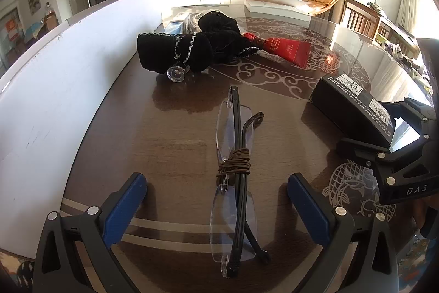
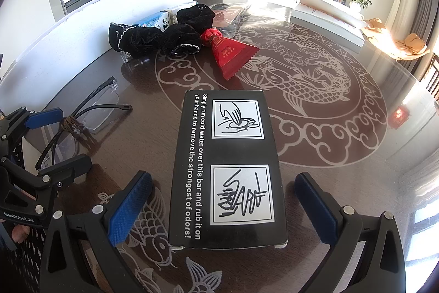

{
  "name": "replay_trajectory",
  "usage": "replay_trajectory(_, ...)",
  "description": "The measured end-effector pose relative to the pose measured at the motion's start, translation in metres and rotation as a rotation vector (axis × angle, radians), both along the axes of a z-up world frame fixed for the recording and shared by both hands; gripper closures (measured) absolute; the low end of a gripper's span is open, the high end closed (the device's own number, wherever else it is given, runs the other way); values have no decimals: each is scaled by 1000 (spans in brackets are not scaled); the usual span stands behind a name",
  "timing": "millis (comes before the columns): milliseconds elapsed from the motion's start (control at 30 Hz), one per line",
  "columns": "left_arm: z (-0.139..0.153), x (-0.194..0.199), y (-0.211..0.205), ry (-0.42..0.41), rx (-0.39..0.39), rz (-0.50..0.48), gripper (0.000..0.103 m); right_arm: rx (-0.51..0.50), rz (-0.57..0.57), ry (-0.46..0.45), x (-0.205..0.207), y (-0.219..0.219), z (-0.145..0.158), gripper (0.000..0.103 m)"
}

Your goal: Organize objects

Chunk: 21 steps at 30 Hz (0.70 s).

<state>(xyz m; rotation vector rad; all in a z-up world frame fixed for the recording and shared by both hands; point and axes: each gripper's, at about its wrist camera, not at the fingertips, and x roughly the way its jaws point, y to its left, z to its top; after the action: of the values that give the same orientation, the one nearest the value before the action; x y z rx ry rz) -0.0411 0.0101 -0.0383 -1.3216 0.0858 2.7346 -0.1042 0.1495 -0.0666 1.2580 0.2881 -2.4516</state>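
Note:
Folded rimless glasses with black arms, bound by a brown cord, lie on the dark table between the open fingers of my left gripper. They also show in the right wrist view. A black box with white text lies flat between the open fingers of my right gripper; it also shows in the left wrist view. Neither gripper touches its object.
At the back lie black velvet pouches, a clear glass piece and a red pouch. A white panel stands along the table's left side. Blue-white cartons sit behind the pouches. The table has a dragon pattern.

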Motion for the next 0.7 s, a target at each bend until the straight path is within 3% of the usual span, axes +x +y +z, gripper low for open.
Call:
replay_trajectory(567, 1, -4, -2, -28, -1, -50, 0, 0, 0, 0, 0, 0, 0, 0)
replay_trajectory(600, 1, -4, -3, -22, -1, -48, 5, 0, 0, 0, 0, 0, 0, 0)
replay_trajectory(633, 4, -3, -5, 1, 3, -46, 31, 0, 0, 0, 0, 0, 0, 0)
replay_trajectory(667, 7, -3, -6, 17, 6, -47, 47, 0, 0, 0, 0, 0, 0, 0)
replay_trajectory(700, 9, -4, -8, 17, 17, -50, 71, 0, 0, 0, 0, 0, 0, 0)
